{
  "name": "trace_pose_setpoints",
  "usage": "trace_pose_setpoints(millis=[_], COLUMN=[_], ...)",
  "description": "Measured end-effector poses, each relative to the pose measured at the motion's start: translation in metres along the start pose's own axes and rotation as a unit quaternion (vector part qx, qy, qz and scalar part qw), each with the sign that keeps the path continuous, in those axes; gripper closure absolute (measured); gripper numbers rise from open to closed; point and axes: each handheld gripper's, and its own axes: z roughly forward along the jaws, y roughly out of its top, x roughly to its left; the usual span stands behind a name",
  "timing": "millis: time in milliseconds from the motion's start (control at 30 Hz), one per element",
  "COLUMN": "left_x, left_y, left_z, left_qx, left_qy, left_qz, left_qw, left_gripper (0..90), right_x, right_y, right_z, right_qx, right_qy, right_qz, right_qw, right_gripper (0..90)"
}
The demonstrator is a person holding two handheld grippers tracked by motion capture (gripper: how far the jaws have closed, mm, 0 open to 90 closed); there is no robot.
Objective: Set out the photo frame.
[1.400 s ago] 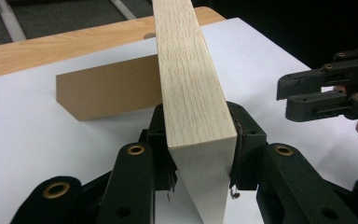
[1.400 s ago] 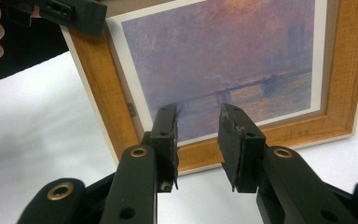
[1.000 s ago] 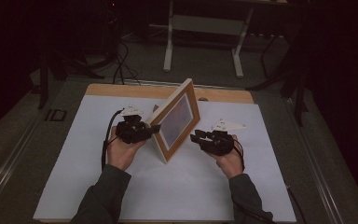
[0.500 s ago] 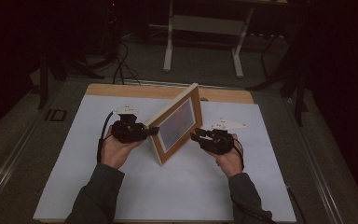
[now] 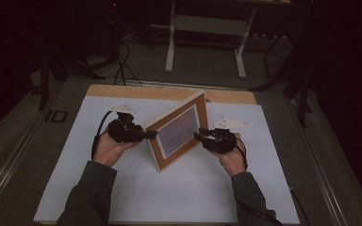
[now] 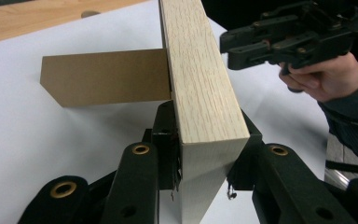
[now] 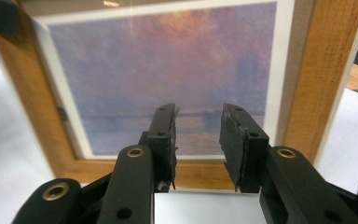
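High view: a wooden frame (image 5: 178, 132) stands upright on the white table (image 5: 179, 197), turned at an angle, its picture facing the person's right side. The left gripper (image 5: 143, 134) reaches in from the left and is clamped on the frame's edge; the left gripper view shows the pale wood (image 6: 200, 93) squeezed between both jaws, pads pressed on either face. A brown cardboard stand (image 6: 105, 77) juts from the frame's back there, its lower edge close over the table. The right gripper (image 5: 199, 135) sits just in front of the picture, by the frame's right edge as the high view shows it. Right gripper view: its jaws stand apart with nothing between them, pointed straight at the print (image 7: 168, 74), a hazy purple and orange scene behind a white mat. Whether the fingertips touch the glass cannot be told. Both hands hold their grippers low over the table, the left hand (image 5: 107, 148) and the right hand (image 5: 232, 157) on opposite sides of the frame.
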Motion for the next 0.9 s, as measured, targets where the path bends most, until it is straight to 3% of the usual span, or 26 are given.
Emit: trace_pose_setpoints(millis=[233, 400, 900], left_x=[0.0, 0.005, 0.014], left_y=[0.001, -0.001, -0.007], left_z=[-0.005, -0.012, -0.023], left_qx=[0.009, 0.001, -0.017], left_qy=[0.032, 0.056, 0.082], left_qz=[0.016, 0.007, 0.0], left_qw=[0.9993, 0.9984, 0.9965], left_gripper=[70.4, 65.7, 61.3], right_x=[-0.008, -0.015, -0.032], right_y=[0.002, 0.006, 0.017], right_z=[0.004, 0.004, 0.007], right_qx=[0.006, 0.005, -0.003], right_qy=[-0.013, -0.019, -0.054], right_qz=[0.007, 0.017, 0.031], right_qw=[0.9999, 0.9997, 0.998], right_gripper=[64.3, 62.3, 55.1])
